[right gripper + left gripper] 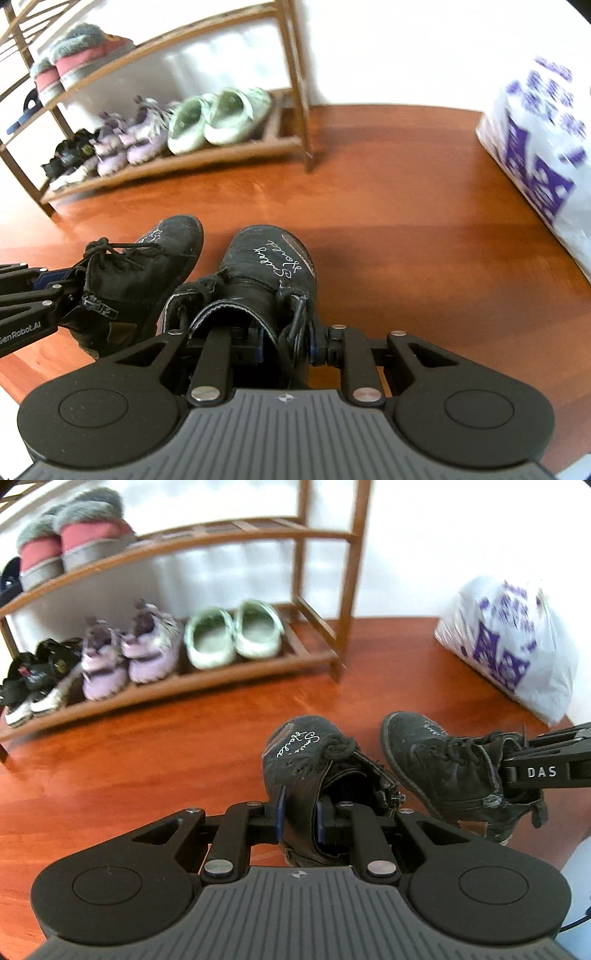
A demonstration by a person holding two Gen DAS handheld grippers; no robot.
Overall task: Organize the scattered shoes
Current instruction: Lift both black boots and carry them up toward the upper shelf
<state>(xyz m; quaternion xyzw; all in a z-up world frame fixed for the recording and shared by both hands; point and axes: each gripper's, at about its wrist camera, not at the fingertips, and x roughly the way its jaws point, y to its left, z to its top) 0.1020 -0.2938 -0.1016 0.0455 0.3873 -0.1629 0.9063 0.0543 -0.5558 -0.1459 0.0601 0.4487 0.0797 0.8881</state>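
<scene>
Two small black lace-up boots with white script on the toes are held above the red-brown floor. My left gripper (299,821) is shut on the ankle collar of one boot (314,760); that boot also shows at the left of the right wrist view (147,273). My right gripper (286,347) is shut on the collar of the other boot (269,269), which shows at the right of the left wrist view (454,768). The boots hang side by side, toes pointing toward the wooden shoe rack (229,675).
The rack's lower shelf holds black sandals (33,679), lilac shoes (125,653) and pale green clogs (232,635); the part right of the clogs is bare. Pink fur-lined slippers (74,535) sit on the upper shelf. A white and purple plastic bag (517,642) stands by the wall at right.
</scene>
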